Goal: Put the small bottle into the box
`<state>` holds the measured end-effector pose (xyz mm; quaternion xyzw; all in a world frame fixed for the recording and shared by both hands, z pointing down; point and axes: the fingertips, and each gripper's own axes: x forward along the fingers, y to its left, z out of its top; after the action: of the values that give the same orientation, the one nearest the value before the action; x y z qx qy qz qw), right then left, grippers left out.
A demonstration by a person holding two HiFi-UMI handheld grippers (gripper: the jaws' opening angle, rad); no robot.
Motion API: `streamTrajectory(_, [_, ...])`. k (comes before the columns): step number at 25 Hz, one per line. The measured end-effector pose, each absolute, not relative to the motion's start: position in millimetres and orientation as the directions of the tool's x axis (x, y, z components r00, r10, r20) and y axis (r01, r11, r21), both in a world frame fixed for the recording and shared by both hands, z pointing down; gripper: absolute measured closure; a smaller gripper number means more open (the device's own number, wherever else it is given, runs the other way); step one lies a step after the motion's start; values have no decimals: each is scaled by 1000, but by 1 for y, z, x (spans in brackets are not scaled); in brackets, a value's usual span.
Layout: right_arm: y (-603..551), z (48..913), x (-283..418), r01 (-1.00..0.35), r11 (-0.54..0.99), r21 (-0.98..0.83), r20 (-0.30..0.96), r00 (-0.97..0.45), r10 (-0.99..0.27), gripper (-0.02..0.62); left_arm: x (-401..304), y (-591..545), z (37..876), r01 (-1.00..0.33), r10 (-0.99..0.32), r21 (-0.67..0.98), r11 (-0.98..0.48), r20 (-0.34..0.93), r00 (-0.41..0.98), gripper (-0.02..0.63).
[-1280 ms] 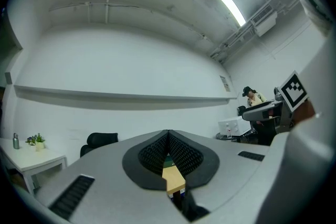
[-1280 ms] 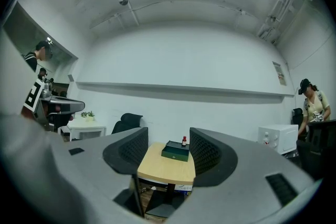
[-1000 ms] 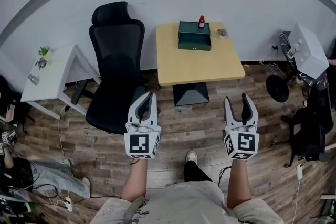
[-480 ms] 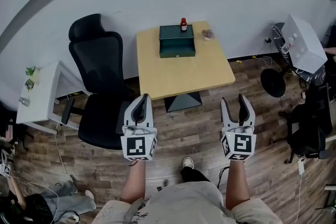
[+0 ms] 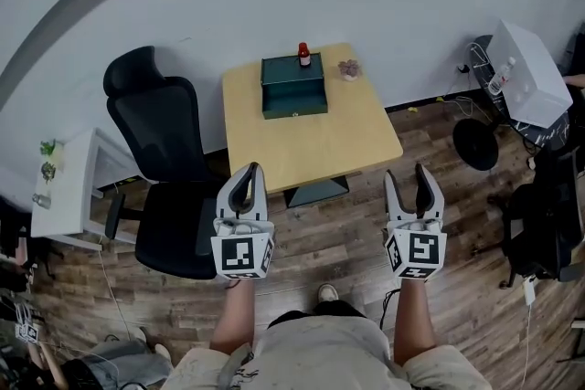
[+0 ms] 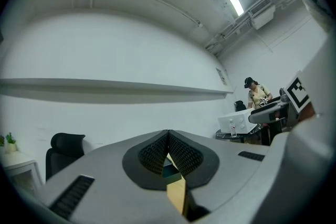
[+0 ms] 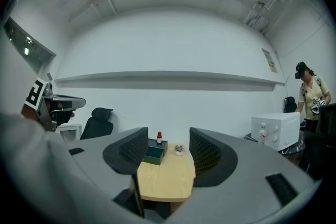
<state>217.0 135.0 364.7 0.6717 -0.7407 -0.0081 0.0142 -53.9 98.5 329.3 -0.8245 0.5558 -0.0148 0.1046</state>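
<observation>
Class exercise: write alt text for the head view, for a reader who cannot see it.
From above, a person holds the left gripper shut and the right gripper open, short of a table bearing a green box with a small bottle at its far edge.

Your tabletop (image 5: 315, 146) at 12 o'clock reads as pale wood, smooth and matt. On it, the box (image 5: 293, 94) looks matt dark green; the small bottle (image 5: 303, 56) is too small to judge. The floor (image 5: 352, 233) shows grainy, weathered wood planks. Your right gripper (image 5: 409, 178) is matt grey plastic, its fingers (image 7: 130, 151) faced with fine ribbed texture.
</observation>
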Motion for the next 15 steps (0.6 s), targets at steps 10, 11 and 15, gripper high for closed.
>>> streamTrajectory(10, [91, 362, 202, -988, 147, 39, 2, -147, -989, 345, -65, 67, 326, -925, -930, -192, -329, -103, 352, 598])
streamTrajectory(11, [87, 361, 199, -988, 149, 42, 1, -150, -989, 345, -68, 62, 326, -926, -931, -190, -327, -105, 350, 598])
streamTrajectory(15, [61, 360, 187, -986, 155, 57, -6, -156, -988, 345, -77, 36, 328, -927, -928, -180, -330, -118, 353, 598])
